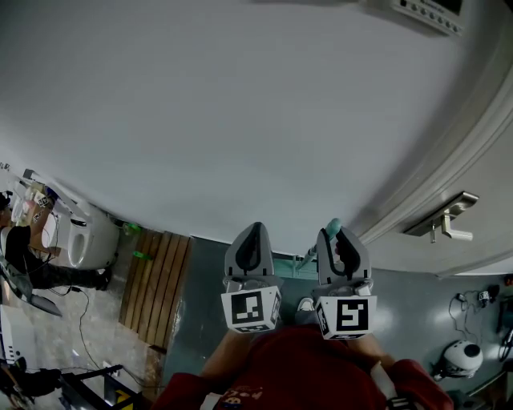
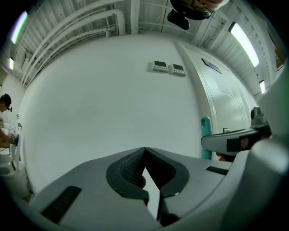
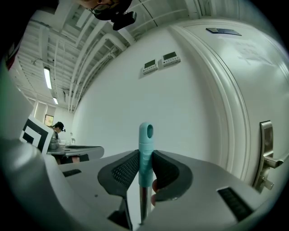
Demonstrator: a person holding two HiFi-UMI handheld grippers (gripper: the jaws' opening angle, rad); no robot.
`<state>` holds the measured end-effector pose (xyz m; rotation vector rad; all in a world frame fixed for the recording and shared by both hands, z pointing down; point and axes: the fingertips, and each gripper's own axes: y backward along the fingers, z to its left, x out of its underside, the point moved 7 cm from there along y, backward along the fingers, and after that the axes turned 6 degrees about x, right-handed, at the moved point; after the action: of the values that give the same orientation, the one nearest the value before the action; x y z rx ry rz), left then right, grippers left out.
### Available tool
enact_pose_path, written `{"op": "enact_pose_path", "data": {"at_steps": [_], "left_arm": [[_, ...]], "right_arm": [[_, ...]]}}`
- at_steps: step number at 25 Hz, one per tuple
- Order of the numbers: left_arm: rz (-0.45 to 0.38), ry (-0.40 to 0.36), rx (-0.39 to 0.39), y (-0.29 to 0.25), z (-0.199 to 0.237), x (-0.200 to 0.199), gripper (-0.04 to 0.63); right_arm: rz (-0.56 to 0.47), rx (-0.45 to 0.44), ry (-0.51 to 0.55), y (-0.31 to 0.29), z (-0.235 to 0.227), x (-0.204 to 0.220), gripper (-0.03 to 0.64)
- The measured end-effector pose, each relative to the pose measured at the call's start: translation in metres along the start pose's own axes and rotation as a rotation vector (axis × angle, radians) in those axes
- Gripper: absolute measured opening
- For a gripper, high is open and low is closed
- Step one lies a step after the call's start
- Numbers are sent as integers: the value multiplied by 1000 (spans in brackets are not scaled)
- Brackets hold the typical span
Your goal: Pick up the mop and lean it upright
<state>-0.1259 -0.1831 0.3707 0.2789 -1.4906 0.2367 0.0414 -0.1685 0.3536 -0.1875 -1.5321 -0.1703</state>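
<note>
Two sets: right tongs clamped on the teal-capped metal mop handle, upright before the plain white wall; left tongs clenched, empty. Probably a light, stiff pole with a slippery shaft, so hold the teal grip

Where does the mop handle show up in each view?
Head view: mop handle lower centre-right, in the right gripper.
Left gripper view: right of centre, by the door frame.
Right gripper view: centre, between the jaws.
Shared landmark: wall control panels.
</note>
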Motion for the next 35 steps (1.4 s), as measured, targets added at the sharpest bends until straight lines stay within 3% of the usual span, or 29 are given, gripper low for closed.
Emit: {"op": "enact_pose_path", "data": {"at_steps": [10, 26, 35], "left_arm": [[-46, -45, -15, 1, -2, -7, 14], [-36, -6, -14, -7, 0, 0, 14], [-10, -27, -9, -6, 1, 6, 14]], "right_arm": [[6, 3, -1, -2, 0, 5, 104], [31, 15, 4, -6, -2, 14, 104], [130, 18, 11, -12, 5, 51, 104]]}}
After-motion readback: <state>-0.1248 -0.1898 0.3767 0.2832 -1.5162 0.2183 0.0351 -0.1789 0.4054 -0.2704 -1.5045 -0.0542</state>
